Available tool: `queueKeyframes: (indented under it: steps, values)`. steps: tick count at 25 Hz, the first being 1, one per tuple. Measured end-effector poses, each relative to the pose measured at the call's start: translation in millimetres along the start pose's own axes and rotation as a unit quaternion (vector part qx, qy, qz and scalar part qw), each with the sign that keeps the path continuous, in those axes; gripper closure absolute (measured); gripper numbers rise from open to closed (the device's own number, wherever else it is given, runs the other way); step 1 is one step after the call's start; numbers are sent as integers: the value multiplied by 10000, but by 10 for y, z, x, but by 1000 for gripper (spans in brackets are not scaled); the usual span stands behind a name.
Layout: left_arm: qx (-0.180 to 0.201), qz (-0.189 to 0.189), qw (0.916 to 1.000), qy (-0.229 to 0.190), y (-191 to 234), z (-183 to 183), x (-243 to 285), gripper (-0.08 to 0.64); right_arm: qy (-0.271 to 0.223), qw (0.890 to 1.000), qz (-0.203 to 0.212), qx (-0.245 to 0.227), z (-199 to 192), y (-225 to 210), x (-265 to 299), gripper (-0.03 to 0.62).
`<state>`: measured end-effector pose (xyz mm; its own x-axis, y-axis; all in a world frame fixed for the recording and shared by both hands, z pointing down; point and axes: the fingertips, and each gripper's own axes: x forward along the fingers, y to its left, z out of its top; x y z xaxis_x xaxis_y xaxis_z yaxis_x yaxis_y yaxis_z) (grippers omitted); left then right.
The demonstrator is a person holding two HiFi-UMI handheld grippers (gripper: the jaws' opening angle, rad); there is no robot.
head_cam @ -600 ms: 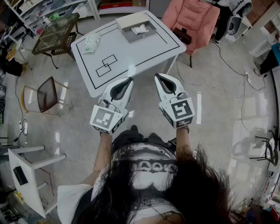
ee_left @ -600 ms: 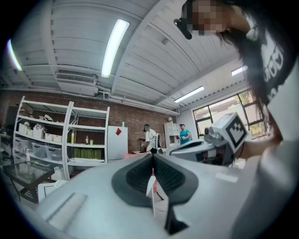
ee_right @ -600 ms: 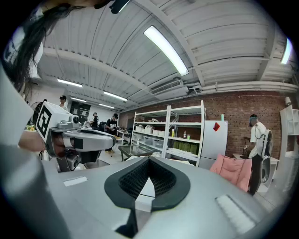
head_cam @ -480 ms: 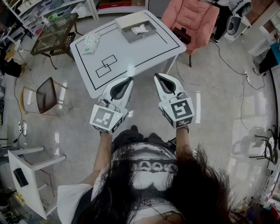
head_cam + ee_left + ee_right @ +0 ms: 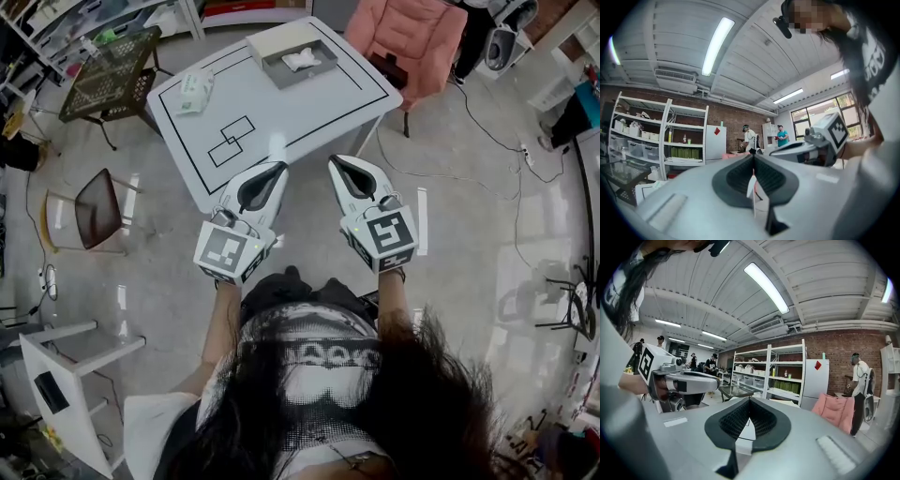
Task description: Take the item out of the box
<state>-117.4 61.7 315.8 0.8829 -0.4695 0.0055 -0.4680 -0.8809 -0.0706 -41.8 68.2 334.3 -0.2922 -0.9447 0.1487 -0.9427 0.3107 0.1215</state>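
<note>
An open grey box (image 5: 298, 64) stands at the far side of the white table (image 5: 281, 112), with a crumpled white item (image 5: 301, 60) inside it and its pale lid (image 5: 272, 39) beside it. Both grippers hang in the air in front of the table's near edge, well short of the box. My left gripper (image 5: 278, 169) is shut with nothing in it, and its jaws meet at the tip in the left gripper view (image 5: 753, 156). My right gripper (image 5: 336, 163) is shut and empty too (image 5: 749, 400). They point side by side toward the table.
A white packet (image 5: 195, 92) lies at the table's left; black rectangles are marked on the top. A pink armchair (image 5: 412, 37) stands behind the table on the right, a black mesh table (image 5: 111, 70) and a brown chair (image 5: 98, 202) on the left. Cables cross the floor.
The head view has shifted slightly. Both grippers keep the same pose, shut and side by side before the table.
</note>
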Motion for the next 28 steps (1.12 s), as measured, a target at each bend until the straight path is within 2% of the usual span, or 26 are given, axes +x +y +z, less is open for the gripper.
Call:
queueKeyframes:
  steps: [8, 14, 20, 28]
  values:
    - [-106, -145, 9998, 19, 167, -123, -88, 560, 186, 9997, -109, 70, -122, 150, 111, 588]
    - [-200, -245, 9995, 6, 199, -169, 73, 560, 299, 9993, -184, 93, -182, 22, 153, 588]
    - [-228, -138, 9996, 31, 329, -205, 416, 560, 314, 9993, -129, 158, -237, -298, 322, 588]
    - [-173, 218, 9995, 136, 615, -274, 1224, 560, 179, 9995, 205, 144, -289, -1088, 829, 588]
